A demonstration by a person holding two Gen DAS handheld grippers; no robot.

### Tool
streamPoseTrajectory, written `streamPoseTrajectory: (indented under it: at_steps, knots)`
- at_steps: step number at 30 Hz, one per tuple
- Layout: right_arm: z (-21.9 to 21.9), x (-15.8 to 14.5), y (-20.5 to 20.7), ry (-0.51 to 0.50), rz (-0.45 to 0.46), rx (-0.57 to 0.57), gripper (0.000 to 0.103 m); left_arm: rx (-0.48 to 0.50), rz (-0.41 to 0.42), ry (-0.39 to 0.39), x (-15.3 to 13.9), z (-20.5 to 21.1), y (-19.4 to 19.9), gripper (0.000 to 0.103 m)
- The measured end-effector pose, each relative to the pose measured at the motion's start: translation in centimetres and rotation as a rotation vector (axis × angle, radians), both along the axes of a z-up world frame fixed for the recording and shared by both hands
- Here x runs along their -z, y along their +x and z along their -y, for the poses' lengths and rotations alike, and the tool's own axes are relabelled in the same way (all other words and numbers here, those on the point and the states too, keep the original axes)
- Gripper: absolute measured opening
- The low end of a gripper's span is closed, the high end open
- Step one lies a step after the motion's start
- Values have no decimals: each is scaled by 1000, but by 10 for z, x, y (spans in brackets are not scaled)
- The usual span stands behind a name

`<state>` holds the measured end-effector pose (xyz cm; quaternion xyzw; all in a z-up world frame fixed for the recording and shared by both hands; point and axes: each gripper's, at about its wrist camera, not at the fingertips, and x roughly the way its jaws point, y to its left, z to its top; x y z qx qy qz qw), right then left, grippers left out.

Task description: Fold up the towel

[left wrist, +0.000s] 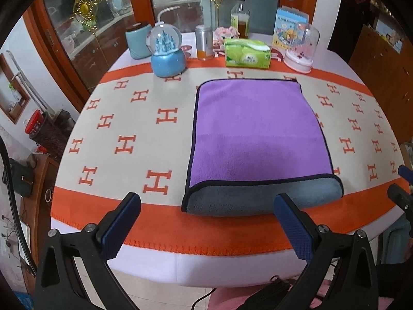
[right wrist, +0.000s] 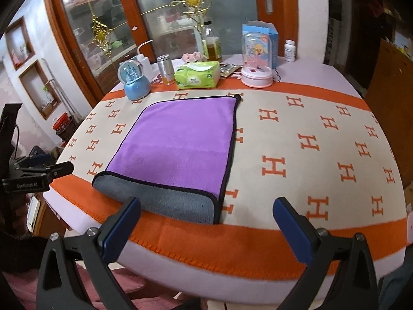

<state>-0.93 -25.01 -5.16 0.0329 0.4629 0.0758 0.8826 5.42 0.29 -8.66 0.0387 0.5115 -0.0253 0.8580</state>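
A purple towel with black trim lies flat on the table, folded over so its grey underside shows along the near edge. It also shows in the right wrist view. My left gripper is open and empty, held just short of the towel's near left corner. My right gripper is open and empty, held just short of the towel's near right corner. The right gripper's tips show at the right edge of the left wrist view.
The table has a cream and orange cloth with H marks. Along the far edge stand a blue snow globe, a metal can, a green tissue pack, a bottle and a pink dome.
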Motion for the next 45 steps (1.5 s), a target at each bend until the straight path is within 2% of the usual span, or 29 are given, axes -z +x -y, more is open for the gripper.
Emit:
streamPoseTrajectory:
  at_steps: [8,15,21,28,35,39,45]
  knots:
    - [-3,33,21,-14,-21,-38,102,34,-72,13,41,-6,30,102]
    - [-9,62,35,-15,-74,-91,98,55,-164,39,74,-4,52,102]
    - [-4,86,47,12,-146,-87,92,70,-233,11,95,-6,65,102]
    - [2,106,56,105,-236,-73,76,69,-301,-4,117,-9,73,102]
    - [-1,116,59,159,-287,-81,58,68,-341,-42,125,-12,73,95]
    - [-5,116,58,163,-297,-94,53,76,-337,-50,123,-11,71,92]
    - [-6,114,59,165,-289,-100,47,93,-342,-76,122,-10,65,72]
